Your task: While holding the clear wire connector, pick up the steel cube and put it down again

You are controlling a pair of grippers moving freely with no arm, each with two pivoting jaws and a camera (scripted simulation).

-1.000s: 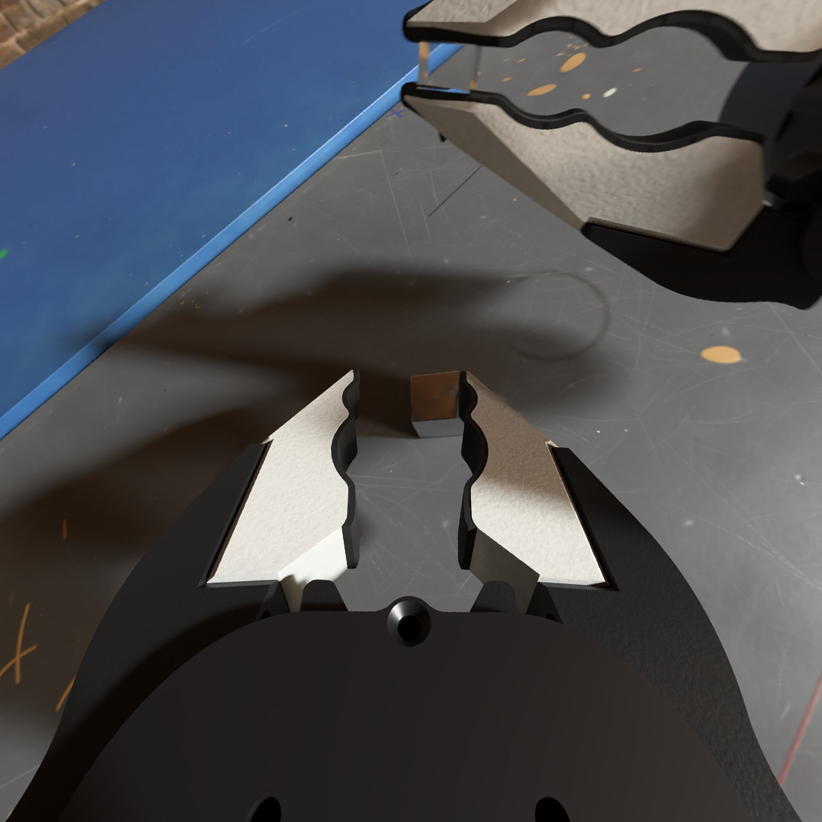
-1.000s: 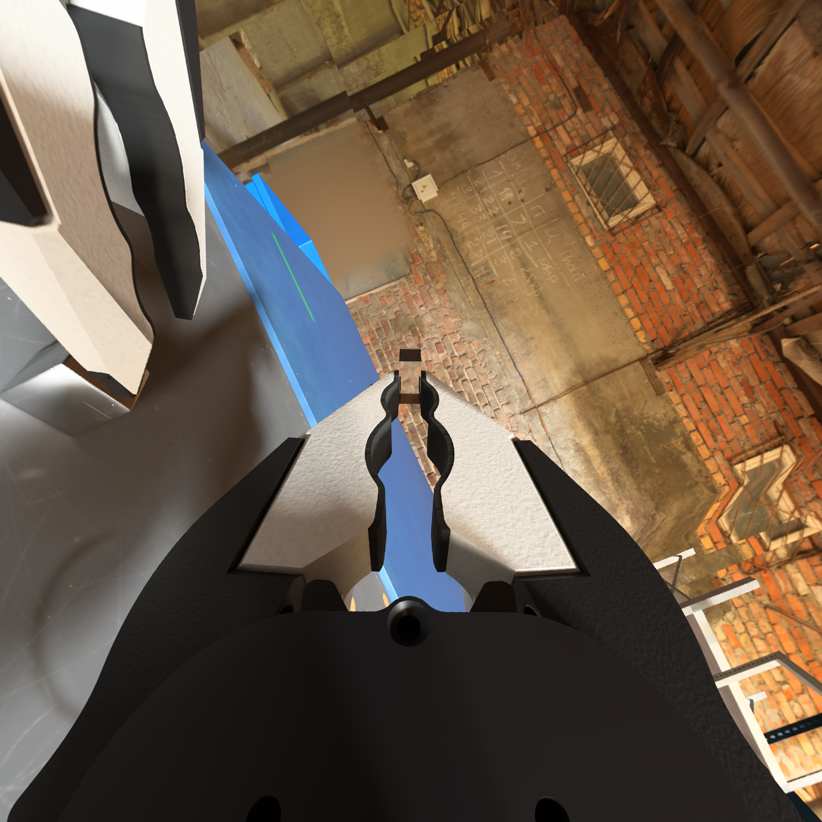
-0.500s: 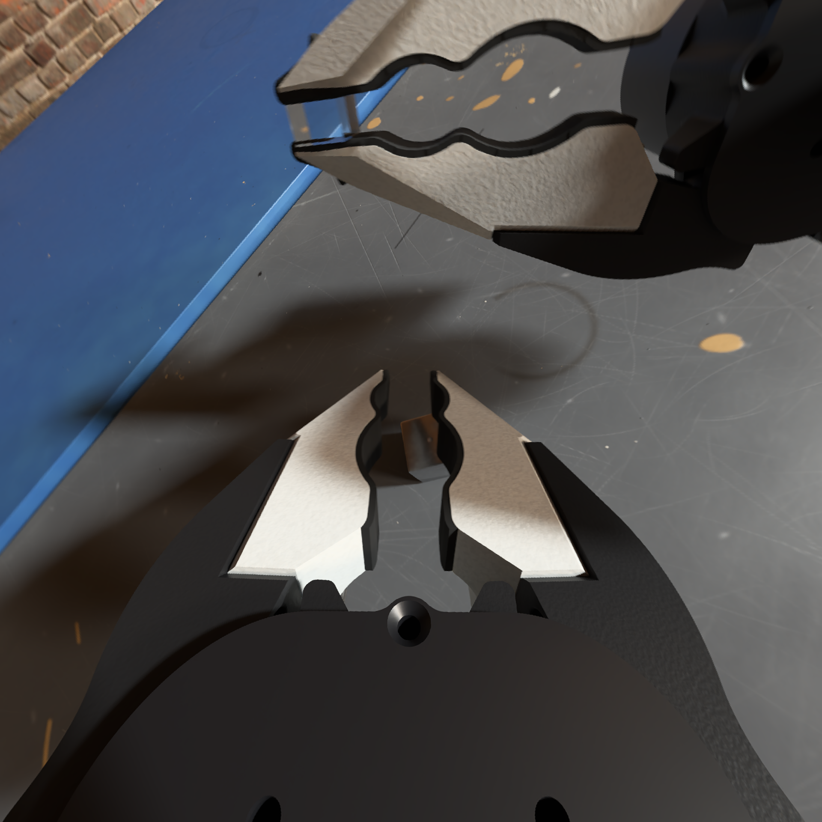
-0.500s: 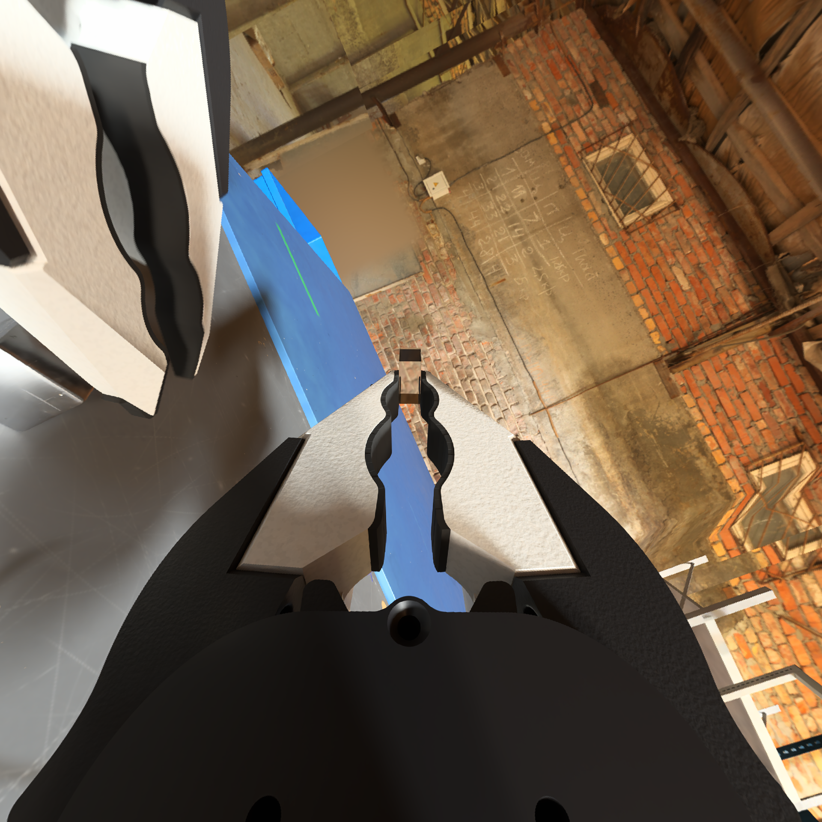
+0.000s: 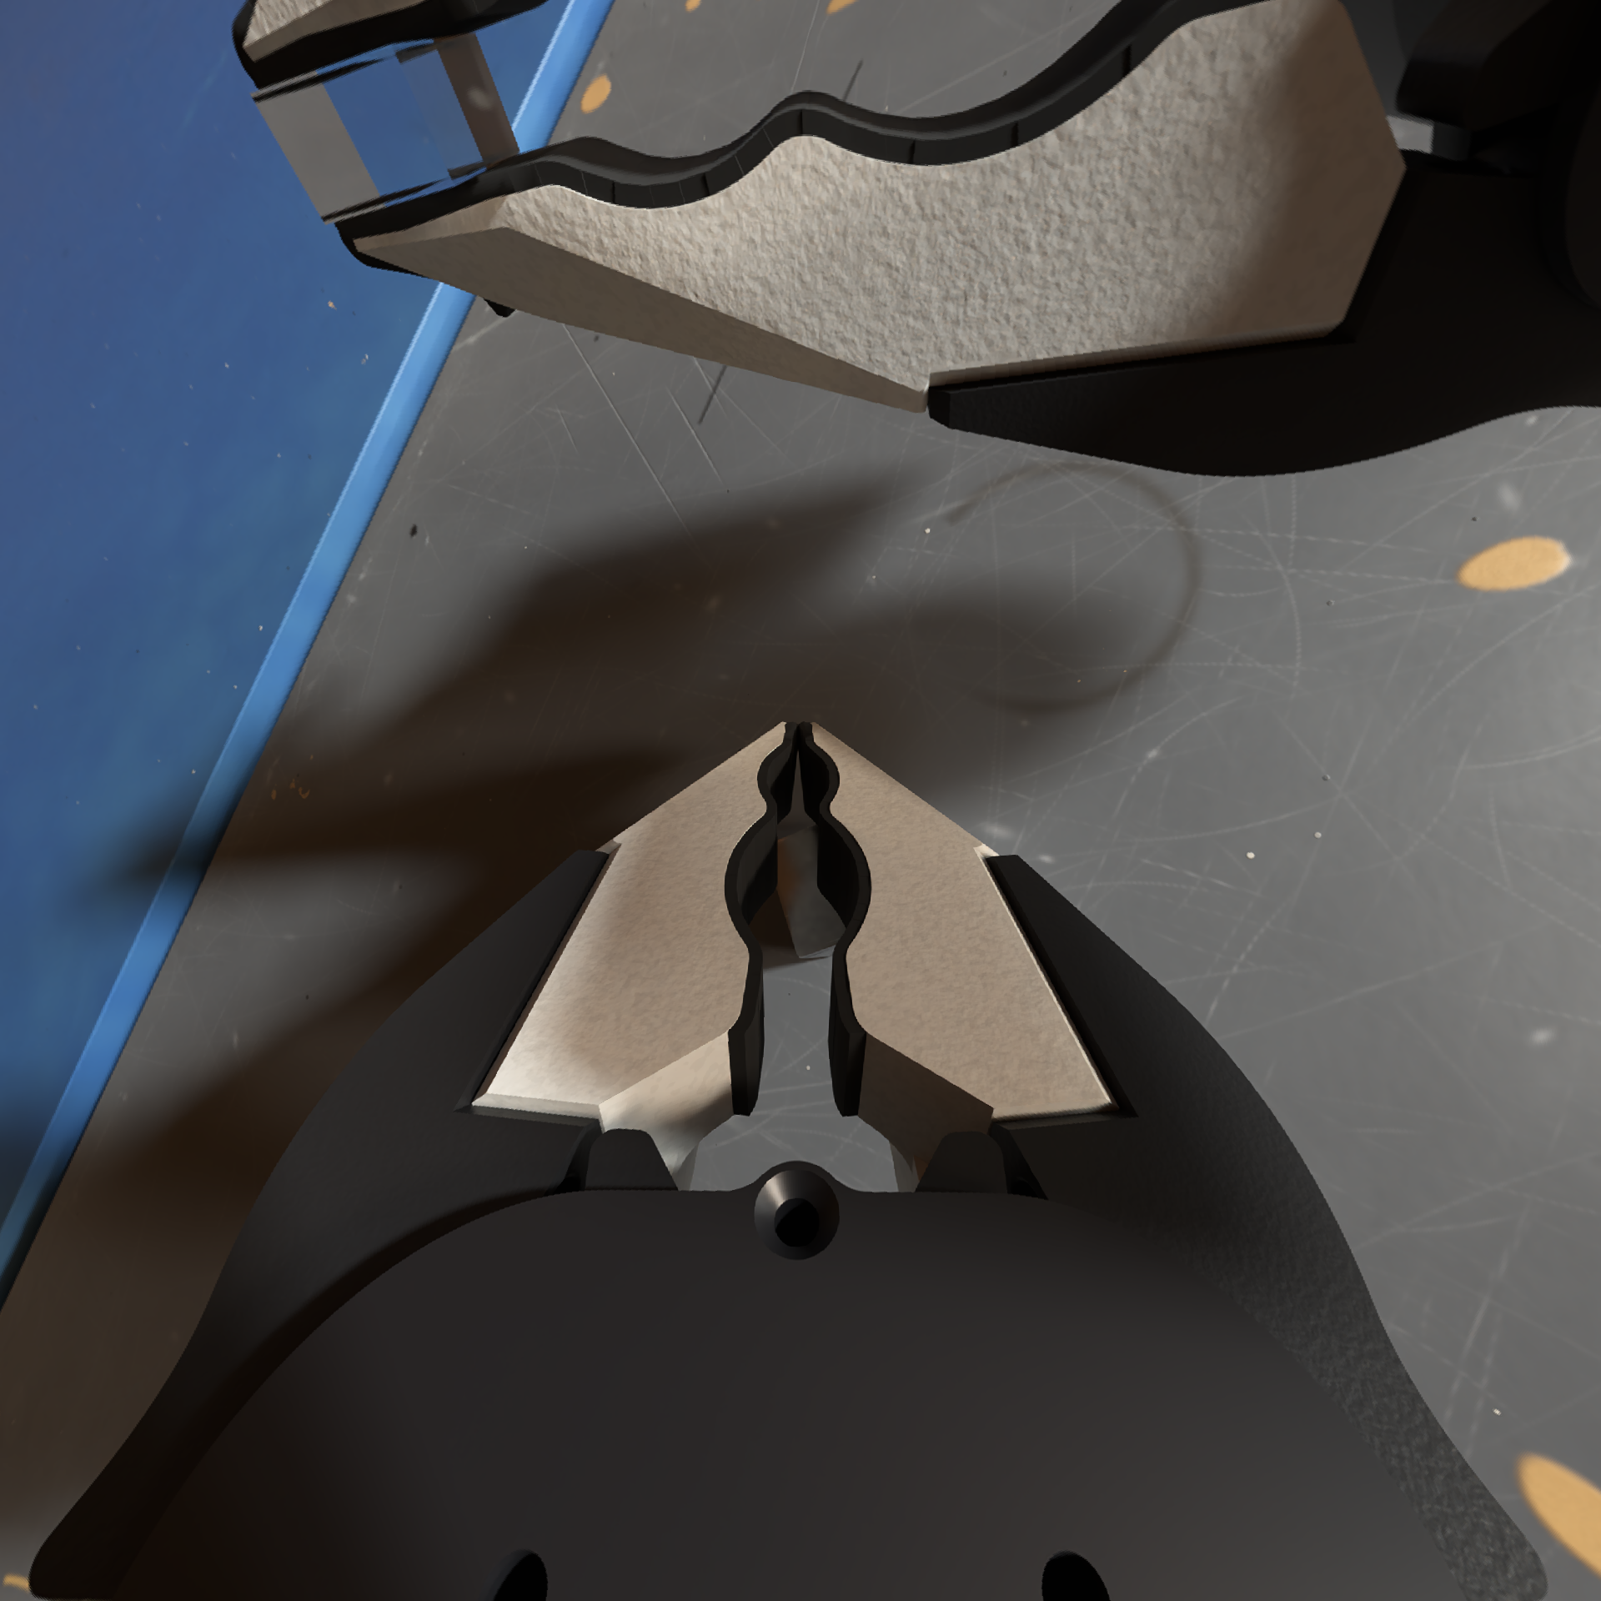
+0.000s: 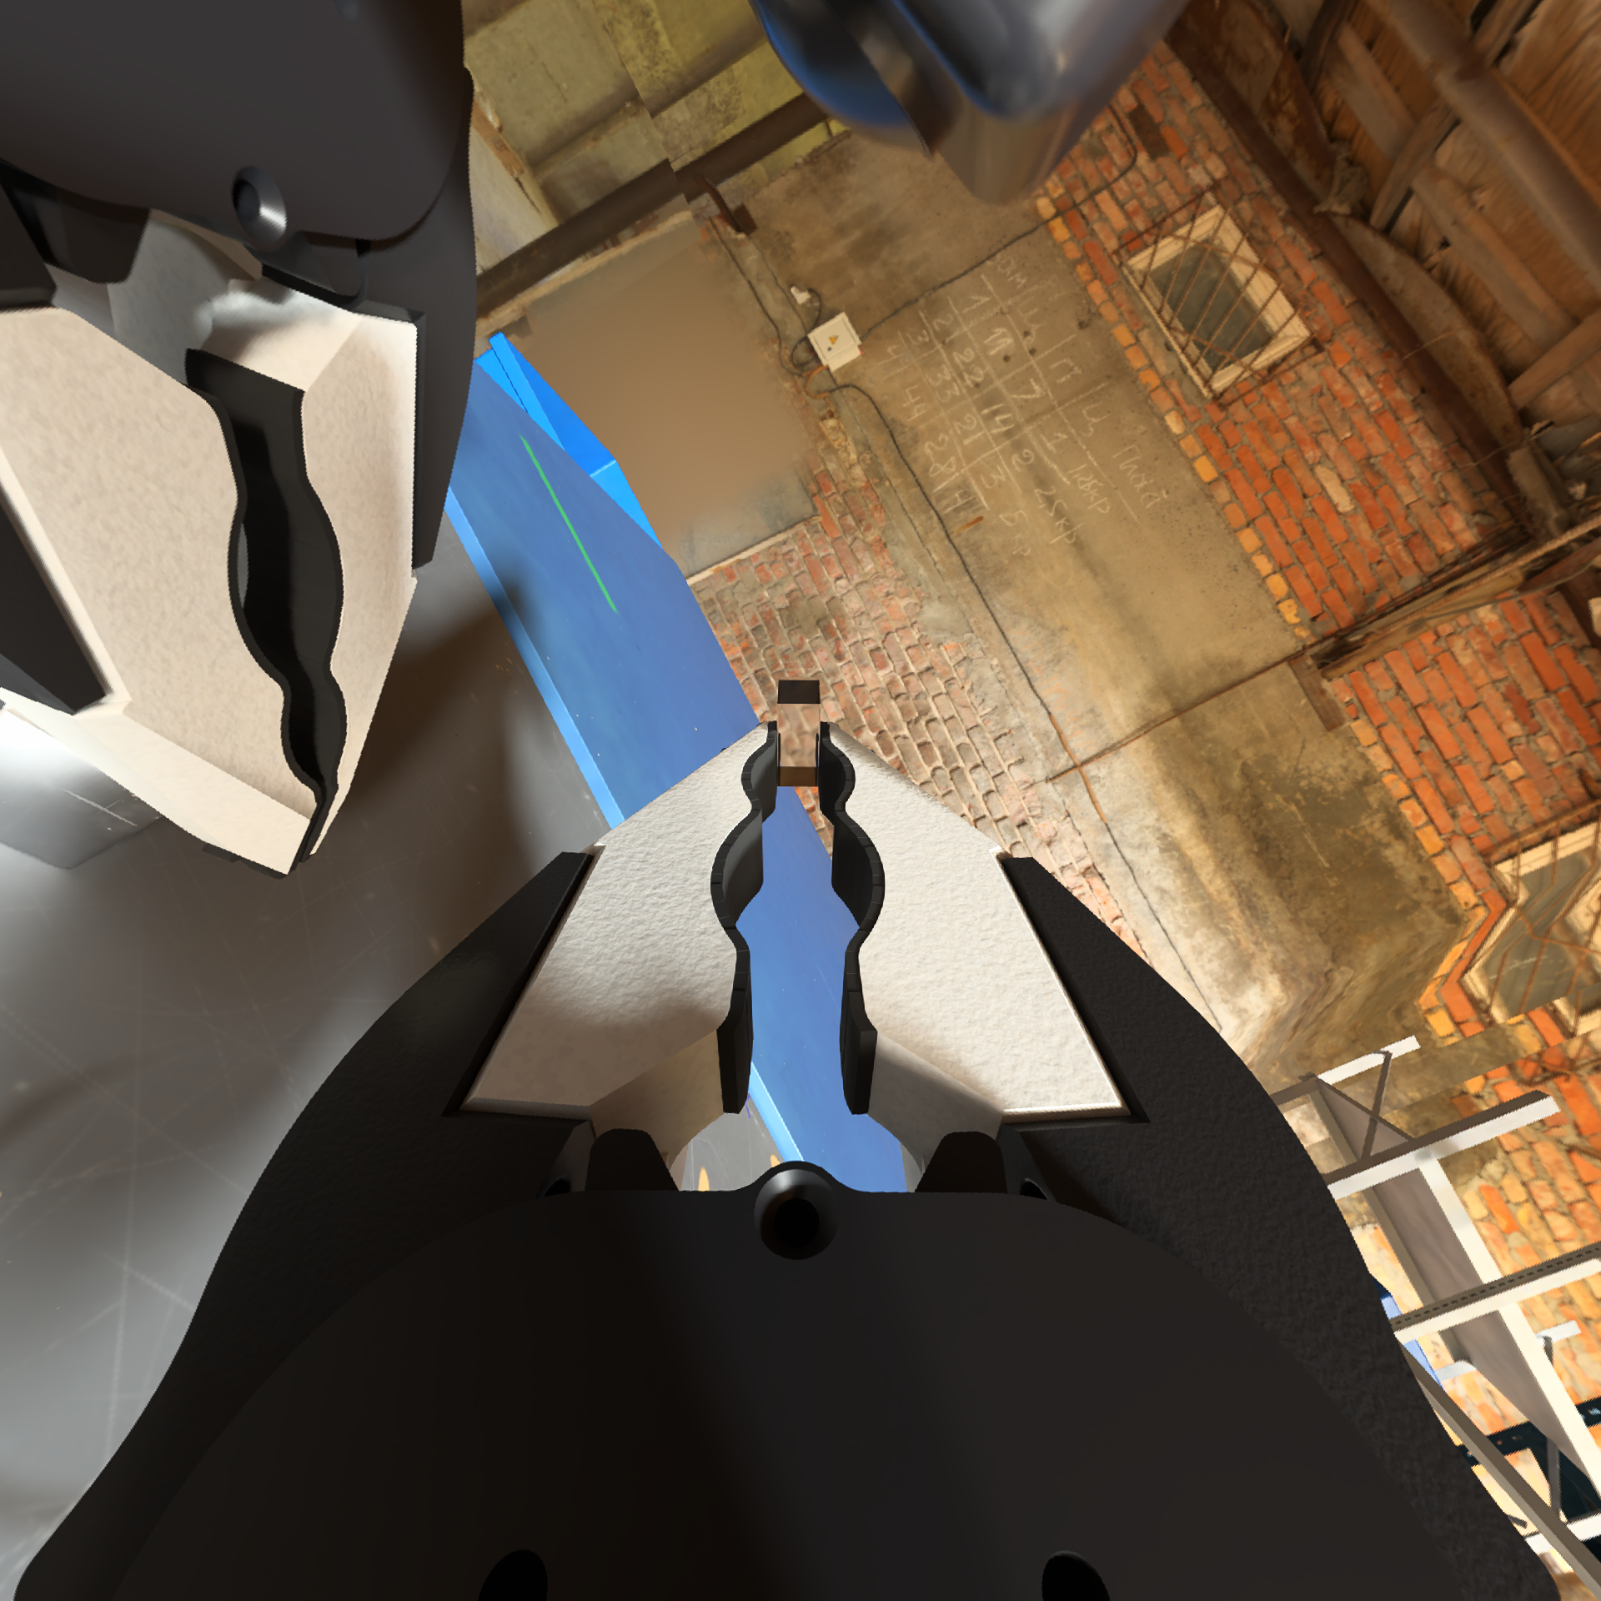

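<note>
1. Left gripper has its fingertips pressed together at the front, and the steel cube sits pinched farther back, in the rounded pocket between the wavy black pads.
2. Only a narrow grey sliver of the cube shows through that pocket; whether it touches the table below cannot be told.
3. Beneath this gripper lies the scratched grey tabletop, spotted with orange paint flecks, with a dark shadow spreading ahead of the fingers.
4. To the left of the gripper a blue mat borders the grey surface, its lighter edge running diagonally.
5. Right gripper pinches the clear wire connector at its very fingertips, the piece poking a little past them.
6. Seen from the left wrist camera, the right gripper hangs ahead and above, fingers pointing leftward, and the connector shows as a see-through block over the mat's edge.
7. Seen from the right wrist camera, the left gripper is close on the left, its fingers closed and pointing down toward the table.
8. Beyond the right gripper's tips stands a brick wall with a barred window.
</note>
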